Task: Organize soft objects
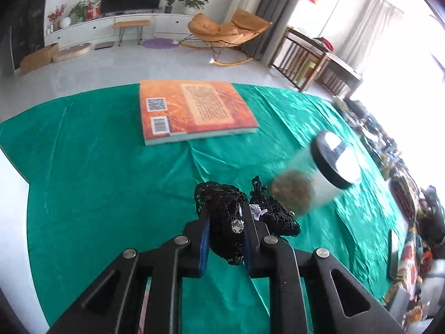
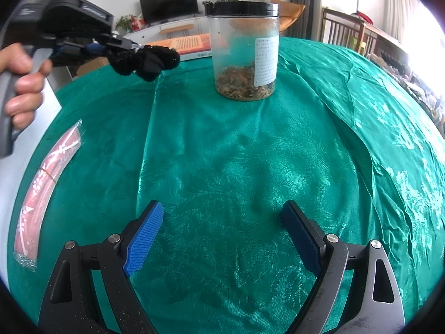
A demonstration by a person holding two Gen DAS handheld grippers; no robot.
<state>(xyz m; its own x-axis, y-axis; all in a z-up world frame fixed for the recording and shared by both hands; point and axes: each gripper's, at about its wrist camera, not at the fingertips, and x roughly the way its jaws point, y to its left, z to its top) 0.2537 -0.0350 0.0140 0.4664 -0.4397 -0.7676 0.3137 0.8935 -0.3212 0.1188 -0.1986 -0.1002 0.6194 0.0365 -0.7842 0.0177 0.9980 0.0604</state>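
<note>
A black lace cloth (image 1: 226, 222) with a small rhinestone hangs bunched between the blue pads of my left gripper (image 1: 225, 211), which is shut on it above the green tablecloth. In the right wrist view the same black lace cloth (image 2: 147, 61) is held in the air at the upper left by the left gripper (image 2: 133, 48), with a person's hand (image 2: 23, 83) on its handle. My right gripper (image 2: 222, 217) stands open low over the cloth with nothing between its fingers.
A clear jar (image 2: 243, 53) with a black lid and dried bits inside stands on the green tablecloth (image 2: 222, 153); the jar (image 1: 314, 178) looks blurred in the left view. An orange book (image 1: 194, 111) lies at the far side. A red packet (image 2: 47, 189) lies at the left edge.
</note>
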